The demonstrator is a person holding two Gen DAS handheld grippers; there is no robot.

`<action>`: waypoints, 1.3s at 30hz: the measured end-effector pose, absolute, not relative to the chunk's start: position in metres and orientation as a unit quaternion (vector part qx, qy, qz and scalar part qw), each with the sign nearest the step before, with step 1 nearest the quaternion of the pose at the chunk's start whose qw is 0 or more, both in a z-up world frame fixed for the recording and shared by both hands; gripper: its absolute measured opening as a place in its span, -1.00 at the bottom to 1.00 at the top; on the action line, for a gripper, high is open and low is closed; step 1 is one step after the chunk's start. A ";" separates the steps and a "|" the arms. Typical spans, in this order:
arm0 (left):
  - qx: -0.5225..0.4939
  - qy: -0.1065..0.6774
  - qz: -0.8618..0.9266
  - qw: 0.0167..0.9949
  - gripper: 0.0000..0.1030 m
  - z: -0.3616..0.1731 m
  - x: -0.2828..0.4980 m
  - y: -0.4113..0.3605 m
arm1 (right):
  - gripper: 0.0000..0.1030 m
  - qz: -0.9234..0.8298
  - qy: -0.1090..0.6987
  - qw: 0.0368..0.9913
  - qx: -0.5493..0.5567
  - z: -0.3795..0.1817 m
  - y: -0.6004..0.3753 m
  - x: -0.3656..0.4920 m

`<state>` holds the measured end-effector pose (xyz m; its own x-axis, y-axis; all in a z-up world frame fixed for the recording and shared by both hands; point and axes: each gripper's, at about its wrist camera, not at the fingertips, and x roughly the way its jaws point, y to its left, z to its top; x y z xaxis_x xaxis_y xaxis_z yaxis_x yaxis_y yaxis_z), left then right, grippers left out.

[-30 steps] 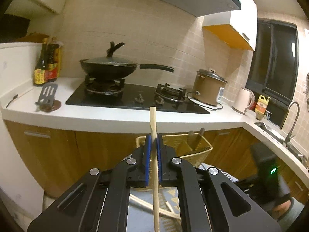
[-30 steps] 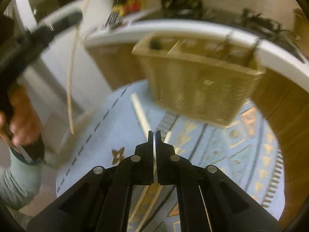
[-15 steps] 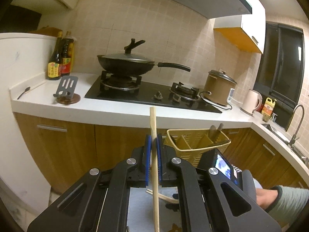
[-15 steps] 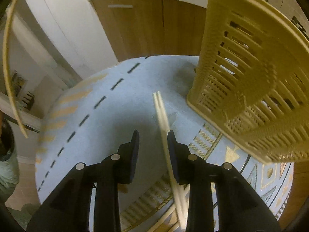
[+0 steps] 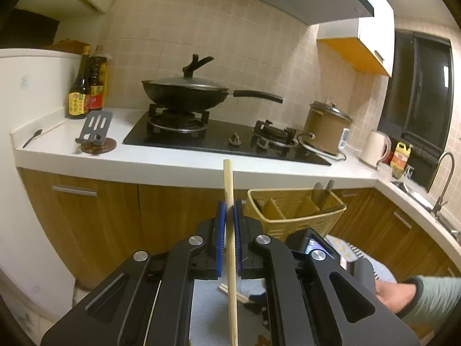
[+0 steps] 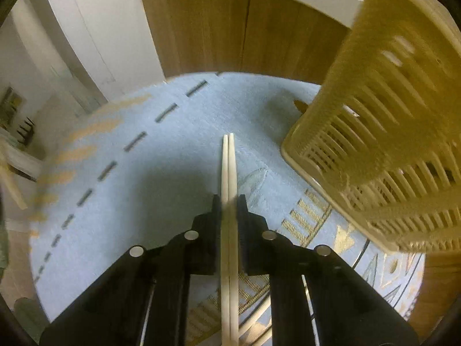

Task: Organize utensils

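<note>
My left gripper is shut on a single wooden chopstick that stands upright between its blue pads, high above the mat. Beyond it stands the yellow slotted utensil basket with dividers and two dark handles in its right compartment. In the right wrist view my right gripper is low over the pale blue mat, its jaws close around a pair of pale chopsticks that lie side by side on the mat. The basket stands just to the right.
A kitchen counter runs behind with a wok on the hob, sauce bottles, a spatula on a stand, a rice cooker and a kettle. Wooden cabinet doors stand below it. More chopsticks lie on the mat under the left gripper.
The right gripper has dropped to the mat, opened, and closed in around the pair of chopsticks. The left gripper has risen and tilted up with its chopstick still held.
</note>
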<state>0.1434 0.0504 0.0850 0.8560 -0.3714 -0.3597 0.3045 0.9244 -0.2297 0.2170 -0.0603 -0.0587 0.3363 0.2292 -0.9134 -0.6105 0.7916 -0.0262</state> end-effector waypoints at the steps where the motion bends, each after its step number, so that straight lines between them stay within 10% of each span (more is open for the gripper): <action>1: -0.085 0.198 -0.177 0.960 -0.93 0.087 0.143 0.050 | -0.82 0.273 0.503 0.801 -0.174 -0.051 -0.067 0.210; 23: -0.124 0.043 -0.183 0.974 -0.92 0.171 0.168 -0.020 | -0.82 0.225 0.155 0.961 0.049 0.157 -0.238 0.172; 39: -0.109 0.019 -0.149 0.983 -0.92 0.142 0.236 -0.081 | -0.82 0.182 0.071 0.978 0.078 0.137 -0.288 0.242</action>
<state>0.2364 -0.0810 0.1419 0.9551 -0.2962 -0.0042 0.2881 0.9322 -0.2190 0.2416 -0.2884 0.1367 0.9240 0.3662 -0.1100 -0.3443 0.9219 0.1775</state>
